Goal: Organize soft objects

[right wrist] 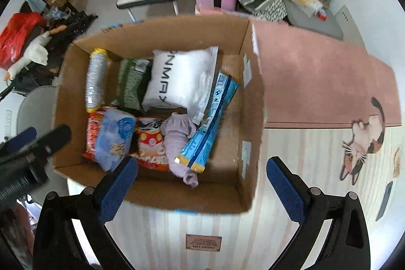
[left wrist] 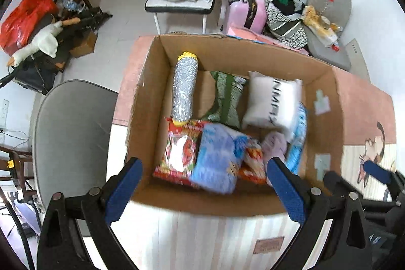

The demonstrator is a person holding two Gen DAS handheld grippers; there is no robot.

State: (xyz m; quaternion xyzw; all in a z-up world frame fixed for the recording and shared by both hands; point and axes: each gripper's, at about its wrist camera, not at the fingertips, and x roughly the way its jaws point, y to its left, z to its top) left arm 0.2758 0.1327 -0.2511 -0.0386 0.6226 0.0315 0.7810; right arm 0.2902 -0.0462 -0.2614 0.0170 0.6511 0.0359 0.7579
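One open brown cardboard box [right wrist: 157,189] holding: one silver glitter roll with yellow ends [right wrist: 95,79]; one green patterned packet [right wrist: 130,85]; one white lettered pillow [right wrist: 181,76]; two red-orange snack bags [right wrist: 149,143]; one blue tissue pack [right wrist: 115,138]; one lilac cloth [right wrist: 178,137]; one long blue foil packet [right wrist: 211,120].

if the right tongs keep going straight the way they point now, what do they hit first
Probably the lilac cloth lying in the cardboard box, or the blue packet resting across it. The right tongs are open, empty and aimed down into the box; depth is uncertain.

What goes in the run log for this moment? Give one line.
left tongs: open, empty | right tongs: open, empty | both above brown cardboard box | lilac cloth, white pillow inside box
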